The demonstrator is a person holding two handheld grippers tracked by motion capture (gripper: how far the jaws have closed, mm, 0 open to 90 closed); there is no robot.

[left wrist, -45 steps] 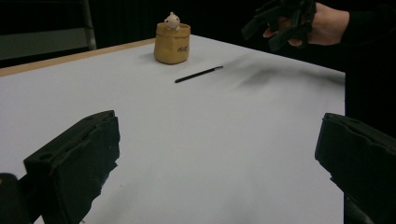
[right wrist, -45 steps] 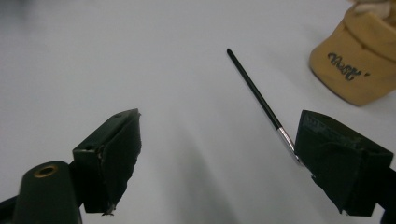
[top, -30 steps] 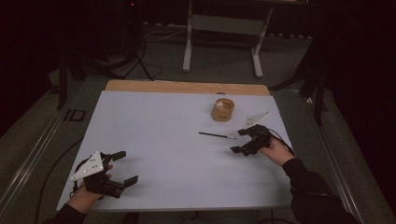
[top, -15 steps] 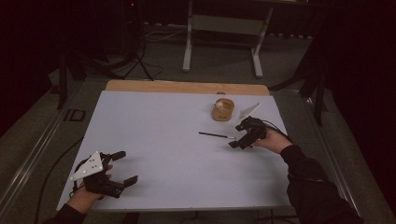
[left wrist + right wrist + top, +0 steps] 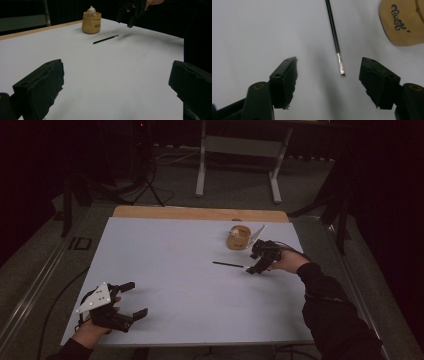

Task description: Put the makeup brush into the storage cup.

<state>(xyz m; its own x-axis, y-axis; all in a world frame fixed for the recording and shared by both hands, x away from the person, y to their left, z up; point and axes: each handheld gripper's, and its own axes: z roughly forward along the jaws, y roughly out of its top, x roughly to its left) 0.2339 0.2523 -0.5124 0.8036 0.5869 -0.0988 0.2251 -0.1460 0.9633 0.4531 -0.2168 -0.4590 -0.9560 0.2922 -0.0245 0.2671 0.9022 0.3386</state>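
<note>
One tan pot, cursive label, unreadable

text: dark cursive lettering on the tan rounded paper cup | reading: looks like "best", seen upside down from my right claw | same mark on the cup from my left claw: too small to read

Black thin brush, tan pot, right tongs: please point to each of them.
Black thin brush (image 5: 333,27), right gripper view, middle of the handle.
Tan pot (image 5: 91,23), left gripper view, front wall.
Right tongs (image 5: 328,75), right gripper view, gap between fingertips.
</note>
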